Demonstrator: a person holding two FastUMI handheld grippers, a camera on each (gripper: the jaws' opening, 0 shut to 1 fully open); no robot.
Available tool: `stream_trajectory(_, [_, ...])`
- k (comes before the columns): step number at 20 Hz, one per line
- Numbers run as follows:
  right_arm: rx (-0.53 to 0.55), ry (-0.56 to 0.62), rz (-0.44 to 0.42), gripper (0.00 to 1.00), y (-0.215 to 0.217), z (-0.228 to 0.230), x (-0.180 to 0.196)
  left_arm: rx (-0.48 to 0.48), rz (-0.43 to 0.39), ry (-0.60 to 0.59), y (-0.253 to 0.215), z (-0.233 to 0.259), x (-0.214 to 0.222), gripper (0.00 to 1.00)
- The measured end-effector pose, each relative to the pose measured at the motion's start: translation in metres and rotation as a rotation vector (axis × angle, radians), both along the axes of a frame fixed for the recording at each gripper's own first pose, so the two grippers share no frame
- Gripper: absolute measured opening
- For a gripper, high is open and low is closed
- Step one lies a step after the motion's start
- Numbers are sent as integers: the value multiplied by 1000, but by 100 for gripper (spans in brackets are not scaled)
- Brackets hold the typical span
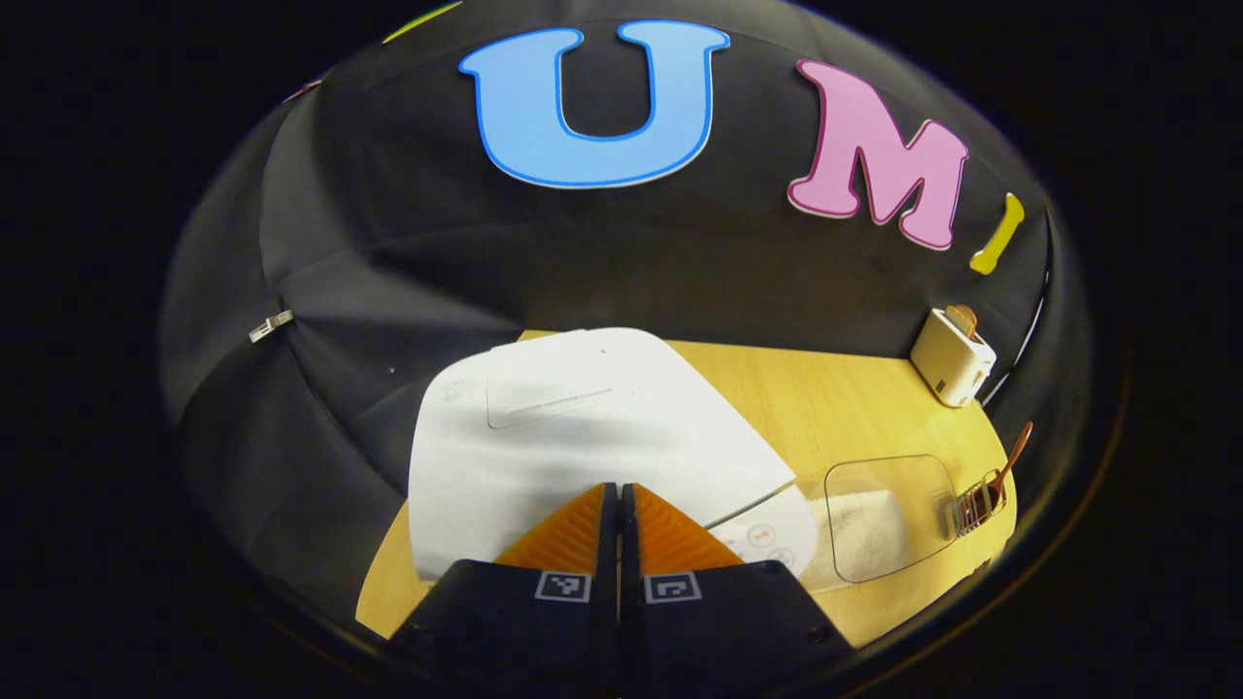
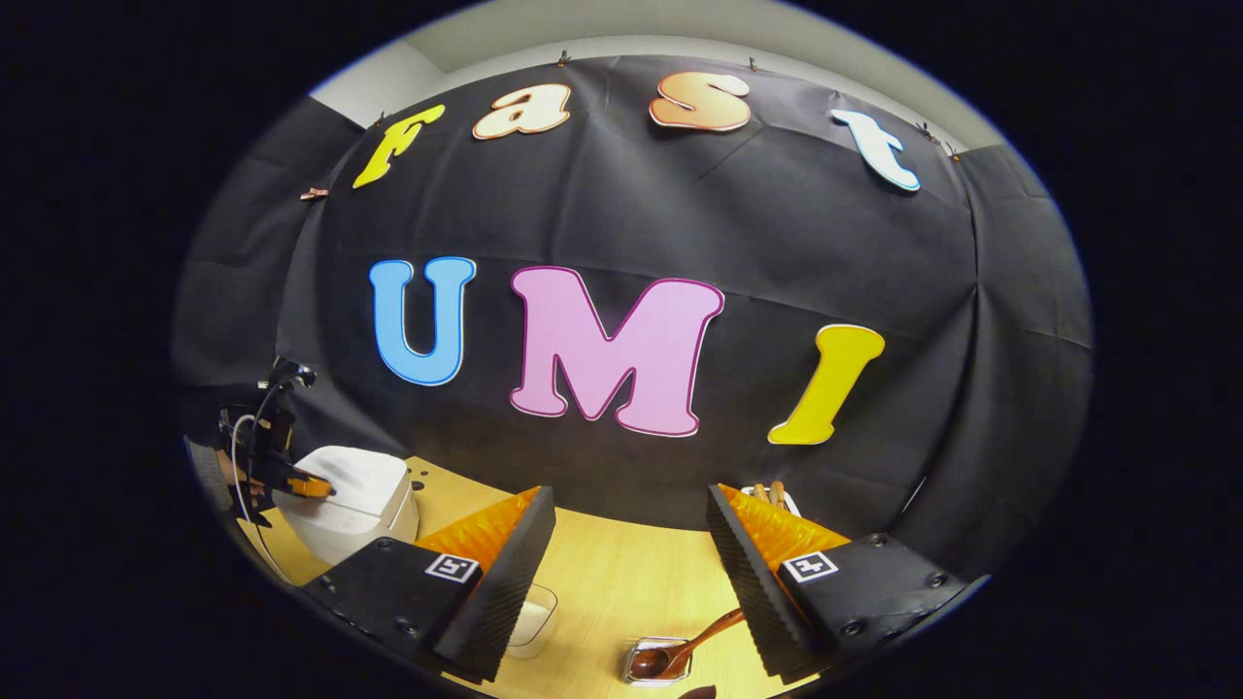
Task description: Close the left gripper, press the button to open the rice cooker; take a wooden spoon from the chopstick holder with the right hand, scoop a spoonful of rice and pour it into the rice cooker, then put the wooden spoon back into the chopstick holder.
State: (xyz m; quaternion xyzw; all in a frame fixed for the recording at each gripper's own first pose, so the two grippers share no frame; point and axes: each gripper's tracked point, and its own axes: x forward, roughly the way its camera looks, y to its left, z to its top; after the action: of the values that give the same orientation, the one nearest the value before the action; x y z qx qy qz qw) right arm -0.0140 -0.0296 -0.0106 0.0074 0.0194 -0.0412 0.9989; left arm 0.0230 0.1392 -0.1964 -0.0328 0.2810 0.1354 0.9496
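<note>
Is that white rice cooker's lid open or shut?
Shut. The rice cooker has its lid lying flat on the body, and the left gripper, fingers together, is over it.

A white toaster (image 1: 953,356) stands at the far edge of the wooden table (image 1: 816,398)

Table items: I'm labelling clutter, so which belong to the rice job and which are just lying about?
Job: rice cooker, wooden spoon, chopstick holder, clear rice container, left gripper, right gripper.
Lying about: toaster.
</note>
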Motion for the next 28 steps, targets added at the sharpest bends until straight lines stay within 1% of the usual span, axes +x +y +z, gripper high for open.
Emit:
stream_trajectory(4, [10,-3,-3,97,-2,1,2,11,25,-148,13,57,15,6])
stream_trajectory(8, [14,-8,-6,97,-3,3,2,93,26,-252,29,106,33,6])
stream_trajectory(11, [11,-8,-13,97,-6,2,0,138,23,-303,35,129,43,6])
stream_trajectory(15, [9,-1,-36,97,-15,-2,-4,202,24,-402,36,160,47,5])
stream_trajectory(18, [17,17,-59,97,-24,-14,-8,201,17,-458,27,173,46,5])
stream_trajectory(21, [40,43,-75,97,-29,-31,-13,191,-9,-513,16,184,44,5])
stream_trajectory(23, [39,60,-85,98,-34,-42,-15,193,-26,-541,8,192,44,22])
stream_trajectory(24, [38,68,-88,97,-36,-47,-17,198,-34,-550,5,193,44,41])
stream_trajectory(28, [42,101,-101,97,-46,-71,-22,196,-80,-560,-21,195,41,97])
